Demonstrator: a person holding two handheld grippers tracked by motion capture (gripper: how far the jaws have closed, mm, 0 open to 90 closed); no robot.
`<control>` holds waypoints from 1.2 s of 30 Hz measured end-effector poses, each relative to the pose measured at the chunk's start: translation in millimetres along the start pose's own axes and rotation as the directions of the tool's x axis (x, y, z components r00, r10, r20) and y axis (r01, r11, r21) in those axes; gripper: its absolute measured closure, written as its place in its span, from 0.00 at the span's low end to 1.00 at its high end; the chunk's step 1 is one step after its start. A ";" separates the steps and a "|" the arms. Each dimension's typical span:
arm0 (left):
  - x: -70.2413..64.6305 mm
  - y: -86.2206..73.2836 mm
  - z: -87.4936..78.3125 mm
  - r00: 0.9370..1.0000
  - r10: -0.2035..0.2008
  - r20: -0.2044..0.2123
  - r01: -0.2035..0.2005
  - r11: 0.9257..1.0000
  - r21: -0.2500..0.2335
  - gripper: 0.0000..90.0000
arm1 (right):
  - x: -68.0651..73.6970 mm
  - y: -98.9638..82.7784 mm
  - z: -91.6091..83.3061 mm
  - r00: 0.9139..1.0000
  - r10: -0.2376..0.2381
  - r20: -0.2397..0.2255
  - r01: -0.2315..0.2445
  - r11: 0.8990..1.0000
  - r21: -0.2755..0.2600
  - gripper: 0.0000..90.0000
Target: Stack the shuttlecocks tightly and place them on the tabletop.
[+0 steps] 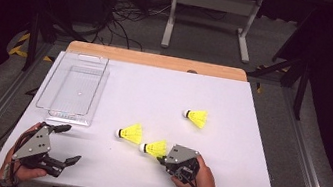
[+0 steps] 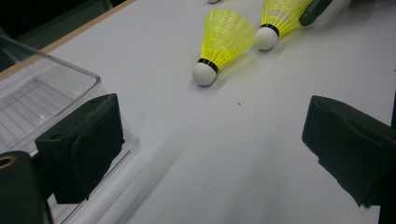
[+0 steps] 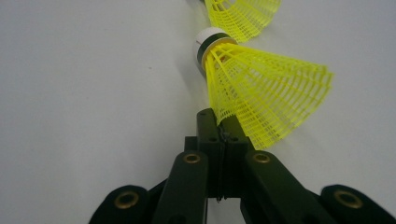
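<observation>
Three yellow shuttlecocks with white cork heads lie on the white table [image 1: 154, 91]. The nearest shuttlecock [image 1: 155, 147] [image 3: 266, 88] is on its side, and my right gripper [image 1: 161, 159] [image 3: 223, 133] is shut on the rim of its mesh skirt. A second shuttlecock [image 1: 132, 132] [image 2: 224, 39] lies just left of it, and a third shuttlecock [image 1: 197, 117] lies farther back on the right. My left gripper [image 1: 70, 144] [image 2: 215, 144] sits low at the table's front left, jaws wide open with nothing between them. The held shuttlecock [image 2: 279, 18] shows ahead of it.
A clear plastic tray [image 1: 74, 88] [image 2: 37, 93] stands at the back left, its near corner close beside my left gripper's left pad [image 2: 81, 144]. A wooden strip [image 1: 157, 60] runs along the table's far edge. Metal rails flank both sides.
</observation>
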State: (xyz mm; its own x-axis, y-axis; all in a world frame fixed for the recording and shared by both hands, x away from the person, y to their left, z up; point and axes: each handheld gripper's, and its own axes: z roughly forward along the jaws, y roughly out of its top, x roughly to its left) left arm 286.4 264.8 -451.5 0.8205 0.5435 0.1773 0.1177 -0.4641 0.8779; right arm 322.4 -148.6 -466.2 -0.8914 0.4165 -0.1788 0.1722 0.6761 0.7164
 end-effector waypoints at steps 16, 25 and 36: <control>1.3 0.0 -1.1 1.000 -0.009 -0.008 0.009 1.000 -0.003 0.07 | -0.9 -1.2 -11.7 1.000 -0.004 0.028 0.005 0.999 -0.037 1.00; 2.8 -0.3 -1.9 1.000 -0.013 -0.007 0.013 1.000 -0.007 0.07 | -3.3 -2.3 -18.2 0.999 0.005 0.046 -0.002 0.998 -0.064 1.00; 3.4 -0.2 -2.9 1.000 -0.017 -0.010 0.017 1.000 -0.019 0.07 | -9.7 -5.1 -26.4 0.997 0.027 0.069 -0.020 0.995 -0.093 1.00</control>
State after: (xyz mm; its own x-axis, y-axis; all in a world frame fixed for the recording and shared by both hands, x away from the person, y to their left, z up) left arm 287.6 268.8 -449.7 0.8126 0.5585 0.1667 0.1211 -0.4414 0.8891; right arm 319.0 -172.2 -450.3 -0.8552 0.4757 -0.2056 0.1505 0.6076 0.7798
